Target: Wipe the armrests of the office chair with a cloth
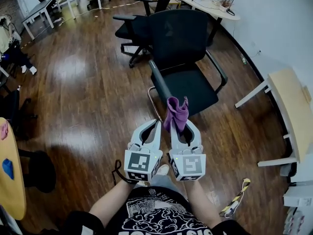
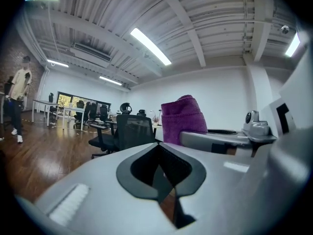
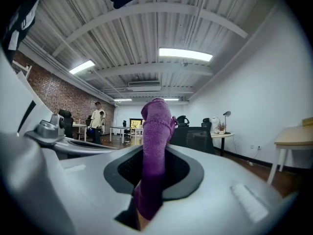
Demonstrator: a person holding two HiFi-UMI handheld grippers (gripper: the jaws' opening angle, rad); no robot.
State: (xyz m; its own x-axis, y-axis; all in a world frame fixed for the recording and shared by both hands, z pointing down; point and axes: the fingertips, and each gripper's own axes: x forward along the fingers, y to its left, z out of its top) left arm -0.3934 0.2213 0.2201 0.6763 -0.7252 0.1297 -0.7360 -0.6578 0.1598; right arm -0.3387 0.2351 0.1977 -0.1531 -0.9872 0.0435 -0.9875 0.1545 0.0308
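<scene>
**Task progress and pose.** Wiping appears not yet begun. The purple cloth [image 1: 177, 112] stands upright, clamped in the right tongs [image 1: 184, 127], clear of the office chair [image 1: 182, 43] at 12 o'clock. The armrest at 11 o'clock [image 1: 159, 86] and the armrest at 1 o'clock [image 1: 218, 73] are both untouched and left to wipe. The left tongs [image 1: 154, 127] are together on nothing. Both tongs are held side by side, roughly level, pointing forward toward the chair.

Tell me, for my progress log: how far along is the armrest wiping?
Done: the folded purple cloth is gripped in the right claw. In hand: both claws hover short of the black mesh office chair; the left claw is shut, empty. Left: wiping both black armrests; the cloth touches neither.
</scene>
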